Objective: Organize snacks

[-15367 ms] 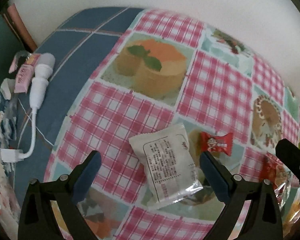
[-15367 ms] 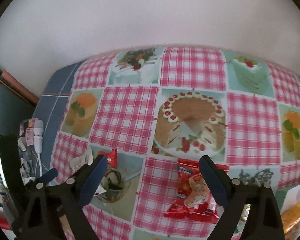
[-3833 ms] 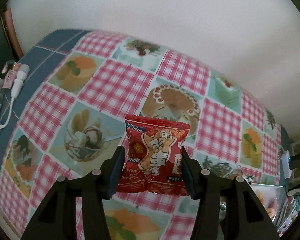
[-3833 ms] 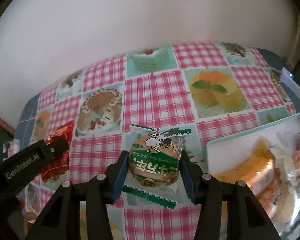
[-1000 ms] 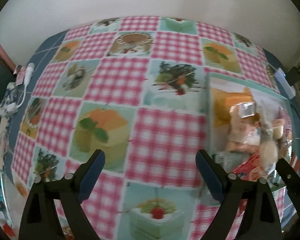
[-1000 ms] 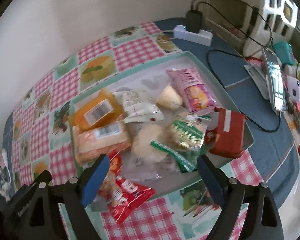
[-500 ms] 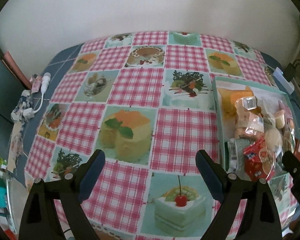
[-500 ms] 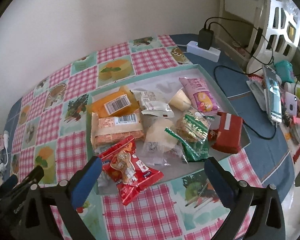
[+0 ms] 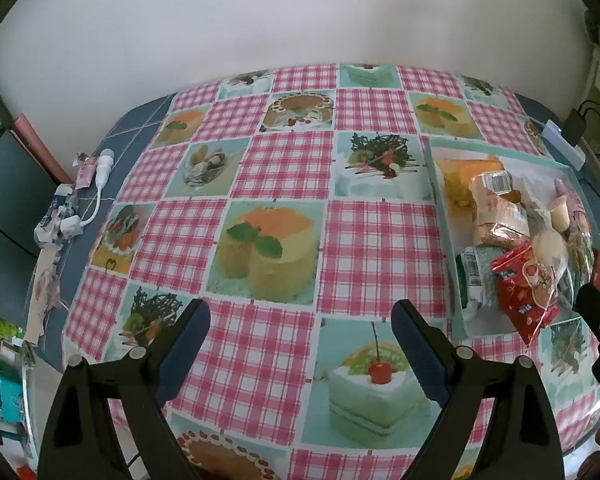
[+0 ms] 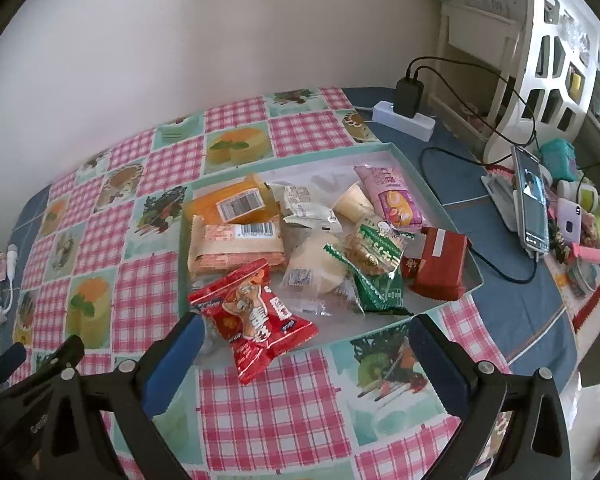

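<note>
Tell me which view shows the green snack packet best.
The right wrist view: the green snack packet lies unobstructed in the tray. In the left wrist view it is mostly hidden behind other wrappers at the tray's far side, too obscured to pick out.

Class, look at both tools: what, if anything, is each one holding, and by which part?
Nothing is held. The left tool and the right tool both stand open and empty; the red snack packet lies across the tray's front rim.

You held the red snack packet in your left gripper seconds ago; it now hangs over the tray near edge | your right gripper has dropped the green-striped packet among the tray's snacks | both grippers now gape empty, pulled back above the tablecloth.
</note>
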Demonstrator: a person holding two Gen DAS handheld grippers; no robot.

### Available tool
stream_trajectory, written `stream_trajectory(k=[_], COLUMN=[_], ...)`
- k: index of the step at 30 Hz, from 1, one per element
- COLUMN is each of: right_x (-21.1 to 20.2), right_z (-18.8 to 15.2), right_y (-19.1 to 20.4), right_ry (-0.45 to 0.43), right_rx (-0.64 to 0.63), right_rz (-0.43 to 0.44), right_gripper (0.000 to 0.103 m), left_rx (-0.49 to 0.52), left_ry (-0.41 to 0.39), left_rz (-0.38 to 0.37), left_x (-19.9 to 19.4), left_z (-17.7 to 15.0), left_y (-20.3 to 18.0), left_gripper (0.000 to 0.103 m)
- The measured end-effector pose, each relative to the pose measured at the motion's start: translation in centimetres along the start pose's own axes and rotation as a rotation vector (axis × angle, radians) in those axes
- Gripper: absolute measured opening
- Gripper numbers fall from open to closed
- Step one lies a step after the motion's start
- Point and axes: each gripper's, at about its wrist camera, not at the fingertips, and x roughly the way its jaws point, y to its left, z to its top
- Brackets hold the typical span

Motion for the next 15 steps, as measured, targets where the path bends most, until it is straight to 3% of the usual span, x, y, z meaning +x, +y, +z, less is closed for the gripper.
stream_trajectory(k=[15], right_x=[-0.45], right_z=[-0.65], right_y=[0.41], right_ry=[-0.004], right_rx=[-0.022], right_rz=[-0.002], right_gripper=[0.103], left_rx=[-0.015], left_ry=[0.022], left_rz=[0.010], left_x=[0.14], left_z=[-0.21], left_y=[0.51], left_gripper=[0.092])
